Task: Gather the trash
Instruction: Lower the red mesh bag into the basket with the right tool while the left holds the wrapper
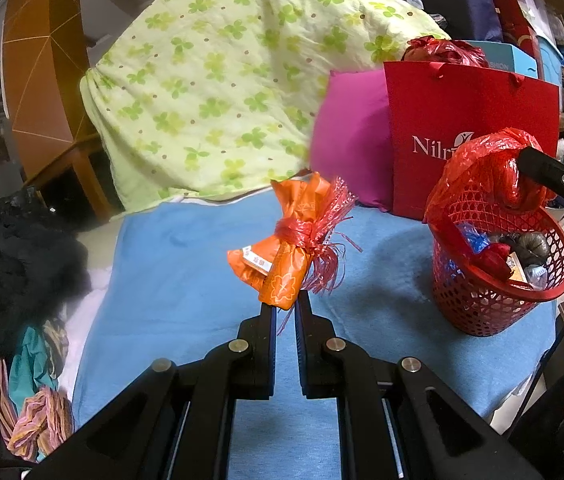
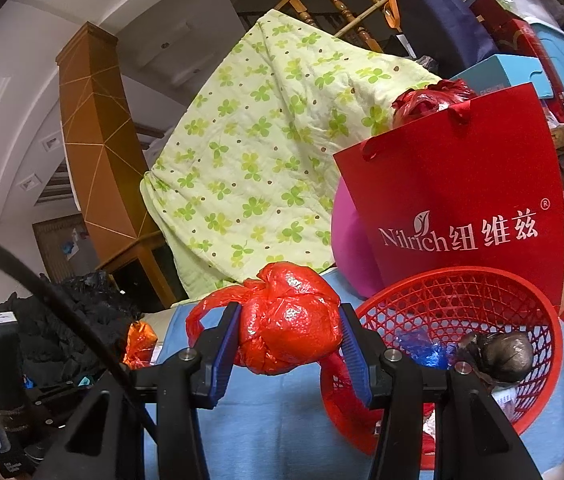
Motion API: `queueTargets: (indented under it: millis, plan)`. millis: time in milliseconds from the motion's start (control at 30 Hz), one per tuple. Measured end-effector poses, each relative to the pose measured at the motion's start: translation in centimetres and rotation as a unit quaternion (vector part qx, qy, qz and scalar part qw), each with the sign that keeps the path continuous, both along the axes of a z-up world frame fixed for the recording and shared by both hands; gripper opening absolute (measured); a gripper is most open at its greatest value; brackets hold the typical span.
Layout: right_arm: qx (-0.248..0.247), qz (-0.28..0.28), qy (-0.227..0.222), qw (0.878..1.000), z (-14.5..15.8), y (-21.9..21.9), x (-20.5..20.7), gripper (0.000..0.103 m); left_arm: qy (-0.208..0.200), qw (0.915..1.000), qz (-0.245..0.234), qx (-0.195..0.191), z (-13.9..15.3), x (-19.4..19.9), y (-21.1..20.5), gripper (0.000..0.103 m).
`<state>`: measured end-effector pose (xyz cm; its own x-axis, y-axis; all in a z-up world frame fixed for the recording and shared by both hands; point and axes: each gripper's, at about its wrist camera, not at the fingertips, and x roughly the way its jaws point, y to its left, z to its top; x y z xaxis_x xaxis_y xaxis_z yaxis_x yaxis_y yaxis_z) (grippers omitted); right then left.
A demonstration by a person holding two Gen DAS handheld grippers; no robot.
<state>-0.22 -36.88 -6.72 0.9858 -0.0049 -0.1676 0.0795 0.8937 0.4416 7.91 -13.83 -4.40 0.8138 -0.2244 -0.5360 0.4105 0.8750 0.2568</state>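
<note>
My left gripper (image 1: 285,305) is shut on the lower end of an orange wrapper bundle (image 1: 286,248) tied with red raffia, held above the blue blanket (image 1: 185,264). My right gripper (image 2: 290,322) is shut on a knotted red plastic bag (image 2: 290,320), holding it just left of the rim of the red mesh basket (image 2: 482,292). In the left wrist view that red bag (image 1: 486,168) hangs over the basket (image 1: 498,304), which holds several pieces of trash. The orange bundle also shows in the right wrist view (image 2: 139,344).
A red Nilrich paper bag (image 1: 470,120) and a magenta pillow (image 1: 350,136) stand behind the basket. A green clover quilt (image 1: 217,80) is piled at the back. Dark clothes (image 1: 13,256) and scarves lie left of the blanket. Boxes are stacked at the far right.
</note>
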Motion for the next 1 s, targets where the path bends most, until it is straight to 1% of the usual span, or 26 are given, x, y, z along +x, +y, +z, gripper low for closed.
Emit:
queueTargets:
  millis: [1000]
  plan:
    - [0.007, -0.018, -0.007, 1.0, 0.1, -0.2, -1.8, 0.052, 0.005, 0.9998, -0.019, 0.009, -0.6, -0.5, -1.7, 0.009]
